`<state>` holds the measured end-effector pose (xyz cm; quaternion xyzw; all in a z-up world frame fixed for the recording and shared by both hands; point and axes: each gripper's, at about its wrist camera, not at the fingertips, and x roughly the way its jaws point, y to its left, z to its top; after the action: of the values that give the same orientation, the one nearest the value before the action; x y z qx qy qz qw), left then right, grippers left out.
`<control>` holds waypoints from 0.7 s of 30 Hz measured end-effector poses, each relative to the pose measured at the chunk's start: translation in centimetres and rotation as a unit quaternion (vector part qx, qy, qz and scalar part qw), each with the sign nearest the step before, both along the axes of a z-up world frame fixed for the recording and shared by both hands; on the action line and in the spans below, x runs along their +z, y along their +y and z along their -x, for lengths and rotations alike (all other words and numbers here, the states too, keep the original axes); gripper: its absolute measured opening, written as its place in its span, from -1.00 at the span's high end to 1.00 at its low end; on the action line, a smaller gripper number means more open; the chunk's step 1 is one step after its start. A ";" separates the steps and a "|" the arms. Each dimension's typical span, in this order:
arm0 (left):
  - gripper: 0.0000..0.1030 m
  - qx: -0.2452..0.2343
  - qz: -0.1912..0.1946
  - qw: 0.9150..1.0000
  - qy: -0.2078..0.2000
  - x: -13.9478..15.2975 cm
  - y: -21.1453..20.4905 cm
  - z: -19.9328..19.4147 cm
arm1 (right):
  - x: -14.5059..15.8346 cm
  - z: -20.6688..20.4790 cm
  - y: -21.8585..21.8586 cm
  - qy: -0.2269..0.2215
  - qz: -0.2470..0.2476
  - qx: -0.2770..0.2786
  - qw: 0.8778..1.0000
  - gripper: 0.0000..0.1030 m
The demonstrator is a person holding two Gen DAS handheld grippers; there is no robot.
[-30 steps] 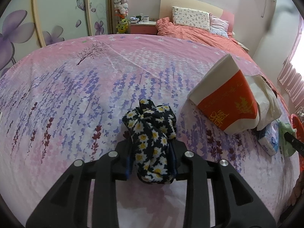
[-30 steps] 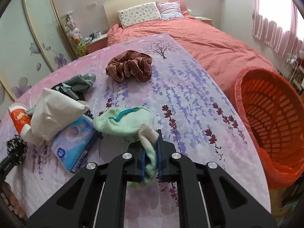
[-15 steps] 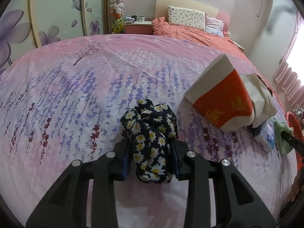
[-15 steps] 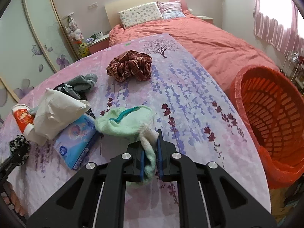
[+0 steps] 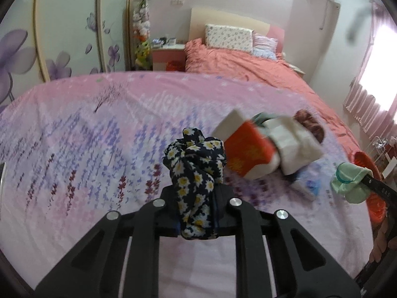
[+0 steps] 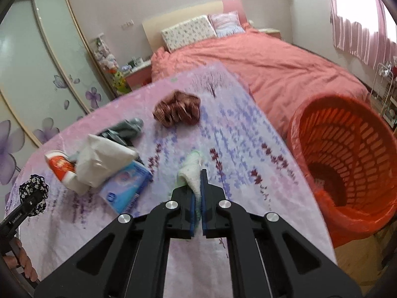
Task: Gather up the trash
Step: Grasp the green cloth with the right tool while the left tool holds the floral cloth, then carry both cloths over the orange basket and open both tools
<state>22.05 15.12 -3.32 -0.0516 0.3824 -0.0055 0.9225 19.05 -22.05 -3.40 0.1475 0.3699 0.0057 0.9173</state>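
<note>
Orange basket interior shows only in the right wrist view.

Count, both wrist views.

Tongs: 2, left tongs and right tongs.

Scrunchies: 2, one daisy-print scrunchie and one brown plaid scrunchie.

Green cloth: 1.

Grey cloth: 1.

Orange and white paper cup: 1.

White paper bag: 1.

Blue tissue pack: 1.

Orange basket: 1.

Bench, covered with a lavender-print sheet: 1.

Bed: 1, with 2 pillows.
</note>
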 end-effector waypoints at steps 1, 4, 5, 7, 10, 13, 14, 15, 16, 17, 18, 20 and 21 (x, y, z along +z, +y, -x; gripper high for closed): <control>0.65 -0.004 0.000 1.000 -0.004 0.6 -0.4 0.3 | 0.4 0.2 -0.1 -0.005 0.000 0.000 1.000 0.92; 0.65 -0.019 0.005 1.000 -0.016 2.1 -2.0 1.1 | 2.1 1.3 -0.6 -0.028 0.000 -0.001 1.000 0.93; 0.65 -0.027 0.009 0.999 -0.019 2.7 -2.6 1.5 | 2.4 1.5 -0.7 -0.032 0.000 -0.002 0.999 0.93; 0.65 -0.039 0.013 0.999 -0.024 3.5 -3.6 1.7 | 3.3 2.3 -1.1 -0.044 0.000 -0.004 0.999 0.93; 0.65 -0.061 0.017 0.997 -0.034 4.7 -5.7 2.1 | 4.3 3.1 -1.7 -0.058 -0.001 -0.008 0.998 0.93; 0.65 -0.087 0.020 0.995 -0.045 5.9 -8.3 2.7 | 5.4 4.2 -2.7 -0.072 0.000 -0.015 0.997 0.93; 0.65 -0.094 0.022 0.994 -0.047 6.1 -9.0 2.7 | 5.7 4.5 -3.1 -0.075 0.000 -0.017 0.997 0.93; 0.65 -0.104 0.024 0.993 -0.049 6.5 -10.0 2.7 | 5.9 4.8 -3.4 -0.078 0.000 -0.020 0.997 0.93; 0.65 -0.113 0.026 0.992 -0.051 6.8 -10.9 2.7 | 6.2 5.1 -3.9 -0.082 0.000 -0.024 0.996 0.93; 0.65 -0.123 0.029 0.991 -0.053 7.1 -12.0 2.8 | 6.4 5.4 -4.4 -0.085 0.000 -0.029 0.996 0.93; 0.65 -0.132 0.033 0.989 -0.053 7.2 -13.0 2.8 | 6.6 5.6 -4.8 -0.088 0.000 -0.033 0.996 0.93; 0.65 -0.151 0.037 0.986 -0.054 7.3 -15.1 2.8 | 6.8 6.0 -6.1 -0.092 0.000 -0.044 0.995 0.93; 0.65 -0.159 0.039 0.985 -0.054 7.3 -15.9 2.7 | 6.9 6.2 -6.9 -0.093 0.000 -0.052 0.994 0.93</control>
<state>19.39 -0.76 4.02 -0.0260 0.3349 -0.1694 0.9265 12.88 -28.91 3.47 0.1657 0.2746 -0.0281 0.9468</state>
